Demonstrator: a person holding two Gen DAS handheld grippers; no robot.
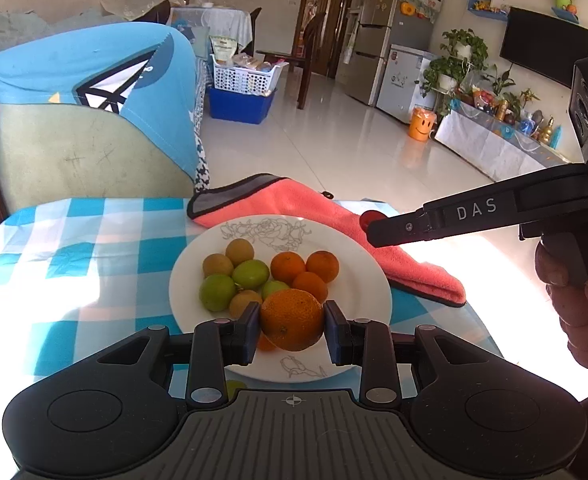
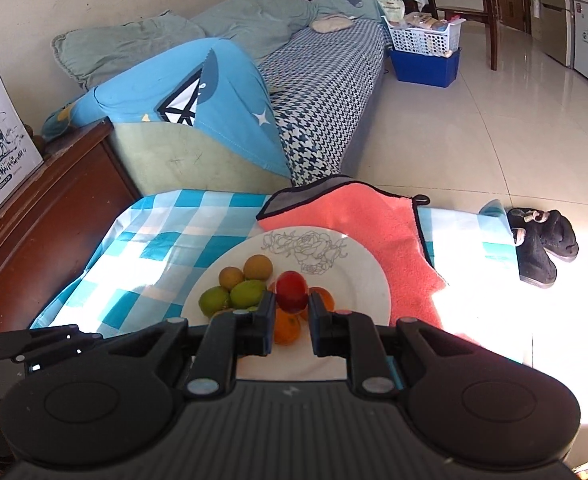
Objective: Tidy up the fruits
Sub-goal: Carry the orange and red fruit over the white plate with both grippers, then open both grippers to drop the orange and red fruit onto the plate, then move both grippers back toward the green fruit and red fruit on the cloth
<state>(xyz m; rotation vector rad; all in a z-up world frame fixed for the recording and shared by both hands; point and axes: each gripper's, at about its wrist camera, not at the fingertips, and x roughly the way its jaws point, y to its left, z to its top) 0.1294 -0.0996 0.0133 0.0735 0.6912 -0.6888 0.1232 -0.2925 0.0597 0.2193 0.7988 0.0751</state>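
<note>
A white plate (image 1: 358, 280) with a grey flower print sits on the blue checked tablecloth (image 1: 94, 240) and holds several green, brown and orange fruits. My left gripper (image 1: 292, 322) is shut on a large orange (image 1: 292, 318), just above the plate's near part. My right gripper (image 2: 292, 300) is shut on a red fruit (image 2: 291, 290) above the plate (image 2: 358, 280). In the left wrist view it reaches in from the right, the red fruit (image 1: 368, 217) showing at its tip over the towel.
A coral towel (image 1: 326, 216) lies under the plate's far right side. A sofa (image 2: 318, 80) with a blue cover stands behind the table. A dark wooden cabinet (image 2: 42, 216) is at the left. Black slippers (image 2: 542, 244) lie on the floor at the right.
</note>
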